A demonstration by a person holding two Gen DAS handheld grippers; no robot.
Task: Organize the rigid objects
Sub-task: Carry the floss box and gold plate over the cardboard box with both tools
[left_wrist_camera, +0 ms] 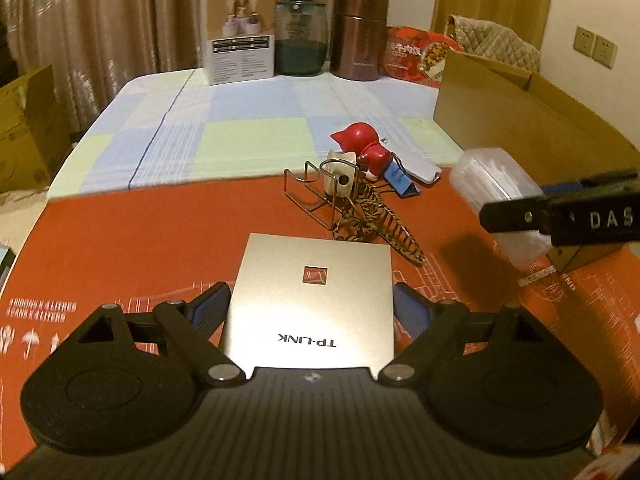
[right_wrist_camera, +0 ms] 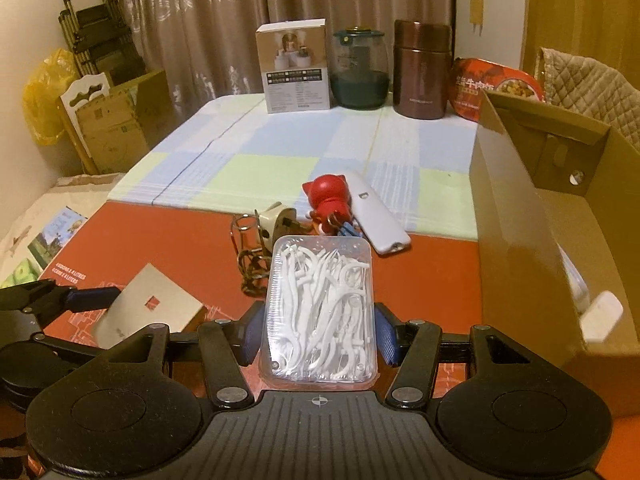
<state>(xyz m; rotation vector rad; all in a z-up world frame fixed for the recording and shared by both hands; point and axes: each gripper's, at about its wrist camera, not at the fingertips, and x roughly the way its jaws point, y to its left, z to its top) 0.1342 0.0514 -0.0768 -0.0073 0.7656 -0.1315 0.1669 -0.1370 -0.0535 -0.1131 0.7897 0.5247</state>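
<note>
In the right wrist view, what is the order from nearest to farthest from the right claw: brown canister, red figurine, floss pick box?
1. floss pick box, between the right claw's fingers.
2. red figurine, mid-table, just beyond.
3. brown canister, far edge, toward the right.

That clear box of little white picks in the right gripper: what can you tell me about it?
The clear box is a flat, rounded rectangle of see-through plastic, lid shut, packed with white floss picks. It is held lengthwise between the right gripper's blue fingers, which press its long sides. It hangs above the red mat, left of the open cardboard box.
</note>
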